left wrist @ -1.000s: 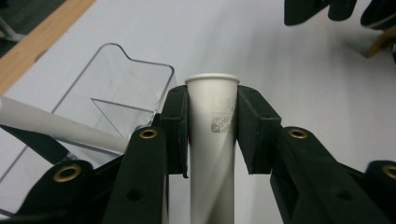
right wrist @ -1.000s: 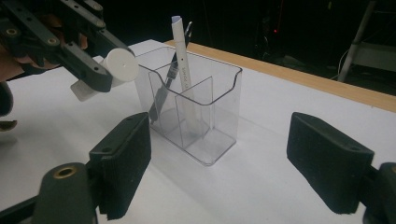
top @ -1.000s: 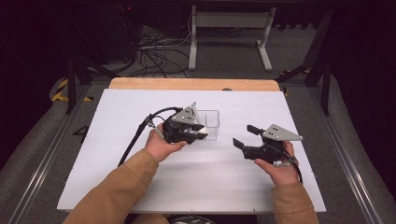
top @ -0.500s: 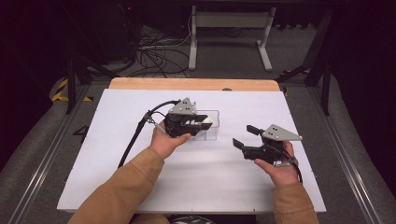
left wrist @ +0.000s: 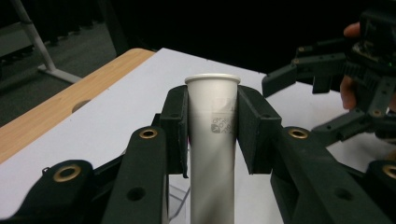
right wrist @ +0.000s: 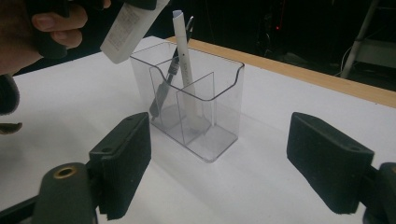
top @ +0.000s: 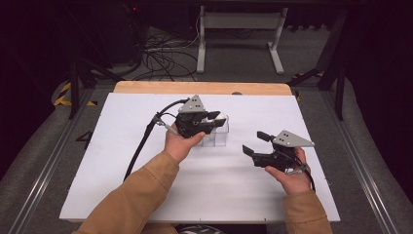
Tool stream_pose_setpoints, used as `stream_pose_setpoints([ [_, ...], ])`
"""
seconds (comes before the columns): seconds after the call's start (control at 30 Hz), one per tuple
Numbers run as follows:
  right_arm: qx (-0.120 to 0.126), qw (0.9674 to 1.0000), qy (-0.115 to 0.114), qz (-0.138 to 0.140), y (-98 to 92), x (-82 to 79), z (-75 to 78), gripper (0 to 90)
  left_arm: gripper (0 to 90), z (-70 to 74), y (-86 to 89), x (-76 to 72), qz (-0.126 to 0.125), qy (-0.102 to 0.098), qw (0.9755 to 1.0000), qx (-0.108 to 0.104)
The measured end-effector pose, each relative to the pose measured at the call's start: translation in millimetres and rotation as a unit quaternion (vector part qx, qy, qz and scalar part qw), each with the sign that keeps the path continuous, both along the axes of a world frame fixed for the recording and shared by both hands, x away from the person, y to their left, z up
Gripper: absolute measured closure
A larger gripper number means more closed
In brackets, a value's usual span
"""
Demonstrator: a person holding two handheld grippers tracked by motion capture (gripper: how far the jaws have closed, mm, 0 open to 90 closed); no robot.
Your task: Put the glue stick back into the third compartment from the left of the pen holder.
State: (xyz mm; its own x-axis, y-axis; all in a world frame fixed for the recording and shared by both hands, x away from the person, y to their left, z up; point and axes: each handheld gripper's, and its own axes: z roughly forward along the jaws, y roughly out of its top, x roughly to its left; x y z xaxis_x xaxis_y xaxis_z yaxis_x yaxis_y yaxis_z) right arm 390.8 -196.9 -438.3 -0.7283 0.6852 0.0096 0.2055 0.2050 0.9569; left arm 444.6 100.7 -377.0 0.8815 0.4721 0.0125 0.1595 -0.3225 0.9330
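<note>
My left gripper (top: 215,118) is shut on a white tube (left wrist: 212,140) with a small printed label, gripping it just below the rim. The tube (right wrist: 128,32) hangs tilted above the left corner of a clear divided organizer (right wrist: 219,98), apart from it. A white pen (right wrist: 184,60) and a dark pen (right wrist: 166,84) stand inside the organizer (top: 217,138). To the right, my right gripper (top: 253,142) is open with nothing between its jaws. In its own view the right gripper (right wrist: 219,163) points at the organizer from a short distance.
The organizer sits mid-table on a white board (top: 146,185), with a wooden table edge (top: 204,87) along the far side. The left gripper's cable (top: 143,141) trails across the board's left part. Beyond the table are a metal stand (top: 238,29) and floor cables.
The left gripper with the white tube has shifted slightly up and toward the far side over the organizer. The right gripper has stayed where it was.
</note>
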Motion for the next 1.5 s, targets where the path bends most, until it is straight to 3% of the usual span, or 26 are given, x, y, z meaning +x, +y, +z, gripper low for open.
stream_pose_setpoints([
  [0.13,0.001,1.0,-0.001,0.0,-0.1,-0.3,0.2,22.1,67.0,-1.7,-0.2,5.9,0.011,0.003,0.9996,-0.026],
  [0.27,0.001,1.0,0.0,0.0,-0.3,0.0,0.0,22.0,67.0,-3.1,-2.0,9.6,0.018,-0.009,0.9989,-0.043],
  [0.53,-0.001,1.0,0.0,0.002,-0.2,0.4,-0.6,22.1,67.0,-7.1,-2.6,22.6,0.035,0.011,0.9961,-0.081],
  [0.7,-0.002,1.0,0.001,0.002,0.7,0.5,-1.1,22.1,67.0,-11.0,-6.4,29.2,0.044,0.024,0.9949,-0.087],
  [0.97,-0.002,1.0,0.001,0.002,0.6,0.6,-1.2,22.1,67.0,-15.4,-12.2,33.2,0.046,0.023,0.9944,-0.092],
  [1.1,-0.001,1.0,0.001,0.003,0.7,0.3,-1.1,22.1,66.9,-20.3,-15.8,36.1,0.05,0.017,0.9947,-0.089],
  [1.5,0.0,1.0,-0.001,0.006,0.5,0.1,-0.6,22.1,66.7,-30.5,-24.6,41.2,0.068,0.029,0.9942,-0.078],
])
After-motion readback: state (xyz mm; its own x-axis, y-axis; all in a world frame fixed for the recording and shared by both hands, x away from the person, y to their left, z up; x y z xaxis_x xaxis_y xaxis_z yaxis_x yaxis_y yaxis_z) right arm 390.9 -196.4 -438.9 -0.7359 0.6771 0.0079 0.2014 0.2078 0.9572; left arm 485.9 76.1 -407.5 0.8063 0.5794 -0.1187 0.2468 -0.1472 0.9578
